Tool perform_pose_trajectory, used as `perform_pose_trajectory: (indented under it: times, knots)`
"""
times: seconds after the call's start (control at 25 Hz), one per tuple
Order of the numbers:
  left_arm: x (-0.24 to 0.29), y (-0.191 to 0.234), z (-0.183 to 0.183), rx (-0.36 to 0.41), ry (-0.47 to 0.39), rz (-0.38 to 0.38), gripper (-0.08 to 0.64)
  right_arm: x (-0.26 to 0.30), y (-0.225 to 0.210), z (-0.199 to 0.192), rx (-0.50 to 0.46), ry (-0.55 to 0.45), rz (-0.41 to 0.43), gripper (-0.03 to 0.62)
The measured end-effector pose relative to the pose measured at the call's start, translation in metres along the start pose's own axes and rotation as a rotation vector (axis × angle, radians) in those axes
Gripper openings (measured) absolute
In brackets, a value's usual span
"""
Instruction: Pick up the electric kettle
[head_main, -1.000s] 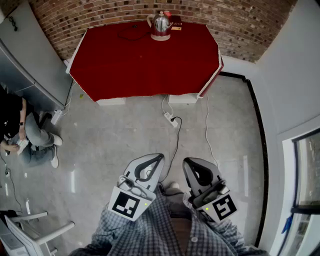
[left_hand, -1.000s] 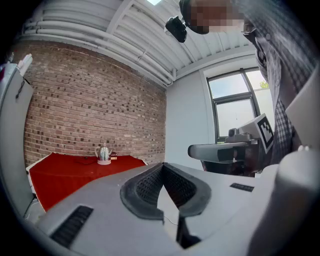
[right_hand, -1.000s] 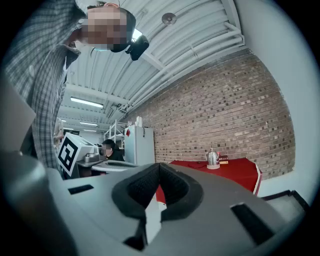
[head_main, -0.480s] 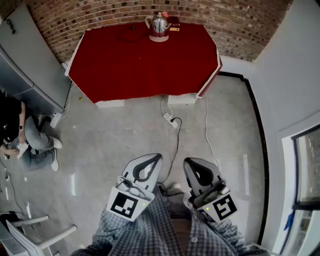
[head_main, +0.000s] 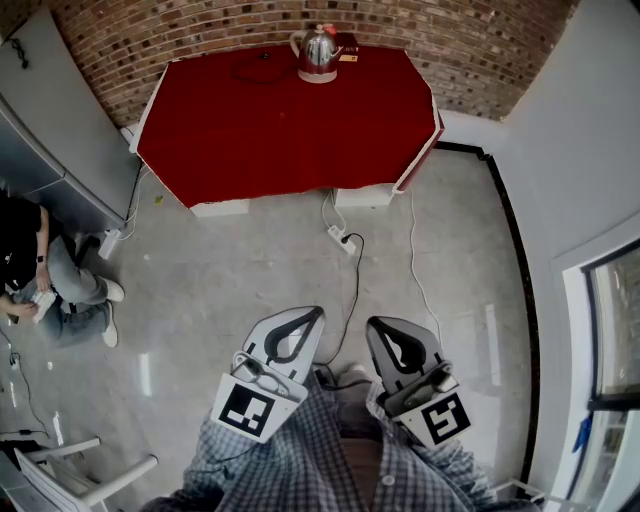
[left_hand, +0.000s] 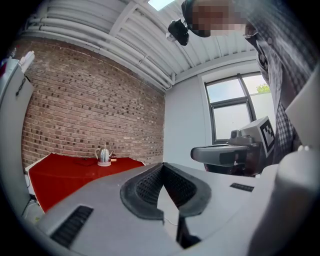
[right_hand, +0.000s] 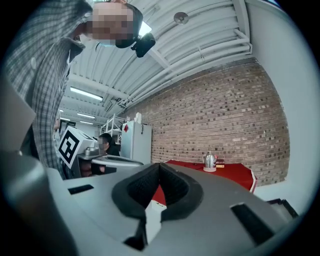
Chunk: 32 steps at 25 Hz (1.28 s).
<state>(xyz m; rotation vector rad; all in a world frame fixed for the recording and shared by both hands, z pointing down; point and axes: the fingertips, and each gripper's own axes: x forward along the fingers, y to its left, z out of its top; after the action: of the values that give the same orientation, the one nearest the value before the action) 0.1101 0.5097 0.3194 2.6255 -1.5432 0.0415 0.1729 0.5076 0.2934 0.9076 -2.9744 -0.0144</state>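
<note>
A shiny steel electric kettle stands on its base at the far edge of a red-covered table, against the brick wall. It also shows small and distant as the kettle in the left gripper view and the kettle in the right gripper view. Both grippers are held level in front of the person's body, several steps short of the table. My left gripper is shut and holds nothing. My right gripper is shut and empty too.
A power strip with black and white cables lies on the grey floor before the table. A small red box sits beside the kettle. A grey cabinet stands at left, with a seated person below it. White chair at lower left.
The table and kettle have slid slightly upward in the head view and the seated person has shifted left; both grippers stay shut in the same pose before the body.
</note>
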Motion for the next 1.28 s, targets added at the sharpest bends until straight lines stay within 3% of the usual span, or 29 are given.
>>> perform_pose_trajectory:
  times: [0.24, 0.6, 1.28]
  knots:
    - [-0.015, 0.002, -0.001, -0.011, -0.017, -0.013, 0.008, -0.007, 0.006, -0.001, 0.001, -0.009, -0.067, 0.008]
    - [-0.018, -0.007, -0.003, -0.018, -0.019, -0.046, 0.008, -0.023, 0.005, -0.005, -0.018, 0.023, -0.103, 0.008]
    - [0.018, 0.017, -0.009, -0.017, 0.019, 0.036, 0.008, 0.007, -0.045, -0.015, 0.025, 0.023, -0.049, 0.008]
